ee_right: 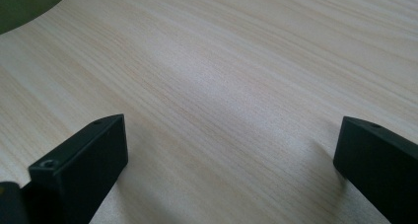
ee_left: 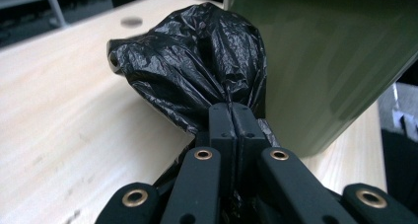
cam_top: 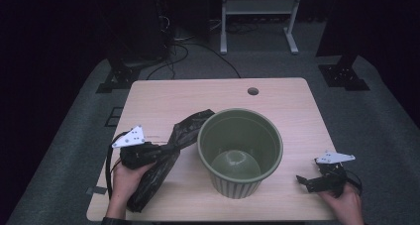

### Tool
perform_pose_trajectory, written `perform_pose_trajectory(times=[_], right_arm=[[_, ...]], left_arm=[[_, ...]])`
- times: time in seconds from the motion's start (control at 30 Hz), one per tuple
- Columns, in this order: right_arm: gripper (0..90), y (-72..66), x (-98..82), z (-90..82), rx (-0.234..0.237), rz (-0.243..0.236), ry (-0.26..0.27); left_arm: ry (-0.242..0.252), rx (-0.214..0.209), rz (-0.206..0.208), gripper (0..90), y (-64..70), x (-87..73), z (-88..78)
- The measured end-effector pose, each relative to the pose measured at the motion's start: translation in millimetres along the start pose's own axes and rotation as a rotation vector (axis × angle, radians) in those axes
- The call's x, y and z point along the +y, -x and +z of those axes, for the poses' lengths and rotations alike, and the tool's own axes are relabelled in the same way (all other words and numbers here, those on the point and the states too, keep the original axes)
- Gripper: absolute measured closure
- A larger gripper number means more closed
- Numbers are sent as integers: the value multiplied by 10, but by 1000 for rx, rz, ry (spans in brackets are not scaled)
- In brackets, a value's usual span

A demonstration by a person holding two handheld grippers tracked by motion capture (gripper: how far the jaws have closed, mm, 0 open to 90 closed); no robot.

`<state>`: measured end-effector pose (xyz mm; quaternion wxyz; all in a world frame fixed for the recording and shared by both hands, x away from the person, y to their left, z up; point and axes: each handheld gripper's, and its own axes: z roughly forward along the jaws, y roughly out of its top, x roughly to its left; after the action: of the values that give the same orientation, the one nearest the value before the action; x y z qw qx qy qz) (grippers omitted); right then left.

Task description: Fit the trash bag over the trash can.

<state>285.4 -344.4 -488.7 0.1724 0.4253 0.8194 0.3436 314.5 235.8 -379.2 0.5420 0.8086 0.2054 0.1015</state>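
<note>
Left tongs are clamped on the gathered black bin bag, which lies on the desk just left of the green bin, presumably for lining it. Right tongs rest apart, empty, near right.

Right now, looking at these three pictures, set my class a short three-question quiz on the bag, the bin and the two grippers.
1. True or false: the left gripper is shut on the black bag.
2. What stands on the table between the two hands?
3. The right gripper has its jaws: A open, B shut on the bag, C shut on the bin.

Key: 1 true. 2 the green bin. 3 A.
</note>
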Motion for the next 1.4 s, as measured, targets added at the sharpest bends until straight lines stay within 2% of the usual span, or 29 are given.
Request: perform_pose_trajectory(times=[0.23, 0.6, 0.83, 1.13, 1.4], right_arm=[[0, -1, 0, 0, -1, 1, 0], [0, -1, 0, 0, -1, 1, 0], [0, -1, 0, 0, -2, 2, 0], [0, 0, 0, 0, -2, 2, 0], [0, 0, 0, 0, -2, 2, 0]], left_arm=[[86, -25, 44, 885, 55, 251, -148], [186, -105, 122, 886, 244, 577, -286], [239, -178, 171, 886, 373, 796, -314], [290, -270, 237, 886, 528, 1125, -268], [326, -340, 259, 886, 600, 1386, -209]])
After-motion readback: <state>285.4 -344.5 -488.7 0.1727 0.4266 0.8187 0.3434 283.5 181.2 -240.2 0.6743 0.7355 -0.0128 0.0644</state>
